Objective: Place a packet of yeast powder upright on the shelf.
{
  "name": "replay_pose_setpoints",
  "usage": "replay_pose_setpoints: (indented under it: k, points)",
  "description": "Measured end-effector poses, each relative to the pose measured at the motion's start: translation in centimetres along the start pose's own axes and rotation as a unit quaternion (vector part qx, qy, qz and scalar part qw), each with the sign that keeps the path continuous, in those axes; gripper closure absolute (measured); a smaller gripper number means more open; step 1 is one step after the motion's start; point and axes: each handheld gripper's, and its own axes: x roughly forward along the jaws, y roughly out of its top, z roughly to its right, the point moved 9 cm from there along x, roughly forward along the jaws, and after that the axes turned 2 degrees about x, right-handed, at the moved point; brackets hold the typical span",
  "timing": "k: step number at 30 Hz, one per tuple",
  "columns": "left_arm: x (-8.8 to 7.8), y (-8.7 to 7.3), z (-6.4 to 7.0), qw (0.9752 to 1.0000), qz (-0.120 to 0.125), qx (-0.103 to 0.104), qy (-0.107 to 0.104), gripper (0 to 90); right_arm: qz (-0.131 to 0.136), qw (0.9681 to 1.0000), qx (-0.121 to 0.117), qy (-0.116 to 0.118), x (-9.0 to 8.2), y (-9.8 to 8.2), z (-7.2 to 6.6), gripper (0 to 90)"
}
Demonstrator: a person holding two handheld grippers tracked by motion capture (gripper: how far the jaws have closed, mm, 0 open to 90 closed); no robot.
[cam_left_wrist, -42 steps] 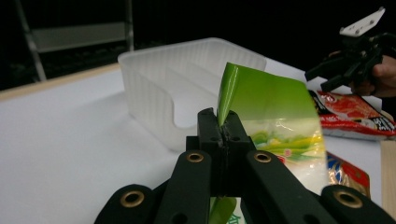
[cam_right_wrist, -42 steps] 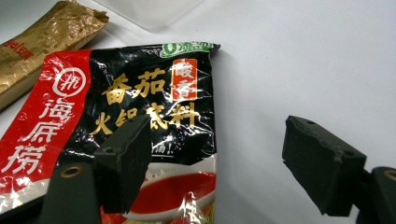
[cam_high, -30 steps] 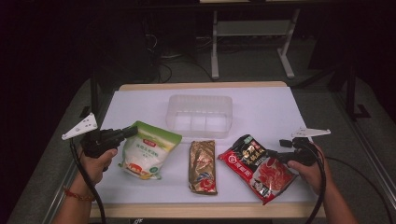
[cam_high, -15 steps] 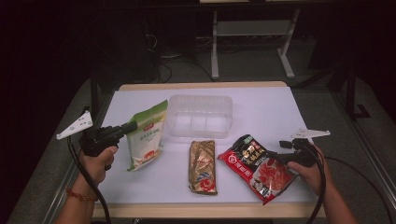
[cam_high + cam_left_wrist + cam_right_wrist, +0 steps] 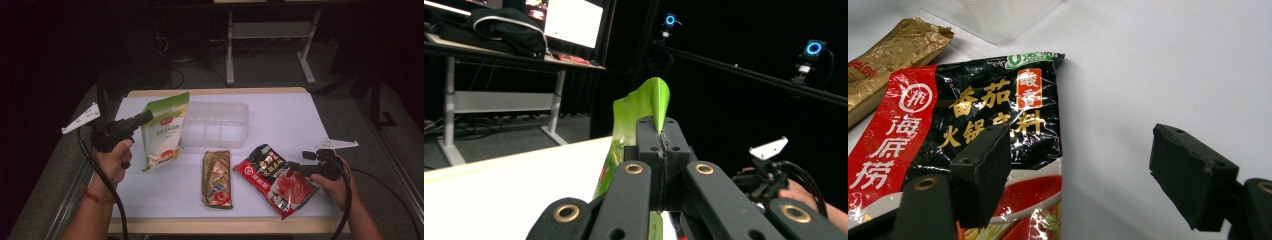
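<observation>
My left gripper [image 5: 146, 118] is shut on the top edge of a green and white bag [image 5: 164, 131], which hangs upright above the table's left side. In the left gripper view the closed jaws pinch the bag's green edge [image 5: 650, 102], and my left gripper [image 5: 659, 132] points across the table. My right gripper [image 5: 295, 166] rests at the right, open, beside the right edge of a red and black packet [image 5: 272, 177]. In the right gripper view my right gripper [image 5: 1080, 177] has its jaws wide apart over the red and black packet [image 5: 973, 125] and bare table.
A clear plastic container [image 5: 216, 125] sits at the table's middle back, just right of the raised bag. A gold packet [image 5: 217, 178] lies in the front middle, seen too as a gold packet [image 5: 893, 55] in the right gripper view. The white table [image 5: 285, 120] has bare room at the right back.
The left gripper has lifted the green and white bag off the table, swinging it upright and toward the clear container. The right gripper has stayed where it was.
</observation>
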Motion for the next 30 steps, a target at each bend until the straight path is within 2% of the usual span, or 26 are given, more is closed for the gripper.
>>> replay_pose_setpoints:
  k: [3,4,9,11,13,16,17,19,24,27,30]
  points:
    - [1.0,0.8,-0.1,1.0000,0.003,0.000,0.004,90.0,0.001,1.0000,0.001,0.000,-0.1,0.0,0.0,23.8]
    - [1.3,0.9,-0.3,0.9999,0.000,0.007,0.014,90.0,0.002,1.0000,0.000,0.000,-0.1,0.0,0.0,23.7]
    - [3.0,1.3,-1.1,0.9998,0.005,-0.004,0.019,90.0,0.000,1.0000,0.003,0.001,-0.1,-0.1,0.1,23.7]
    - [3.6,1.5,-1.6,0.9996,0.006,-0.002,0.026,90.0,-0.001,1.0000,0.004,0.001,-0.1,-0.2,0.1,23.7]
    - [4.4,1.6,-2.1,0.9995,0.013,-0.014,0.027,90.0,-0.002,1.0000,0.004,0.001,-0.1,-0.2,0.1,23.7]
    - [5.6,1.8,-2.6,0.9992,0.014,-0.013,0.033,90.0,-0.002,1.0000,0.003,0.003,-0.1,-0.2,0.1,23.7]
    - [6.0,1.8,-2.7,0.9993,0.015,-0.010,0.033,90.0,-0.003,1.0000,0.003,0.002,-0.1,-0.3,0.1,23.7]
    - [6.9,1.9,-3.0,0.9992,0.017,-0.017,0.030,89.9,-0.005,1.0000,0.004,0.003,0.0,-0.3,0.1,23.8]
    - [8.9,2.0,-2.3,0.9998,0.008,-0.004,0.017,89.9,-0.005,1.0000,0.004,0.004,0.0,-0.4,0.1,23.7]
    - [9.3,2.2,-1.7,0.9999,0.009,0.006,0.006,89.9,-0.009,1.0000,0.002,0.002,0.1,-0.5,0.2,23.7]
    - [9.5,2.4,-1.5,0.9999,0.006,0.014,0.008,89.9,-0.008,1.0000,0.005,0.003,0.0,-0.5,0.2,23.7]
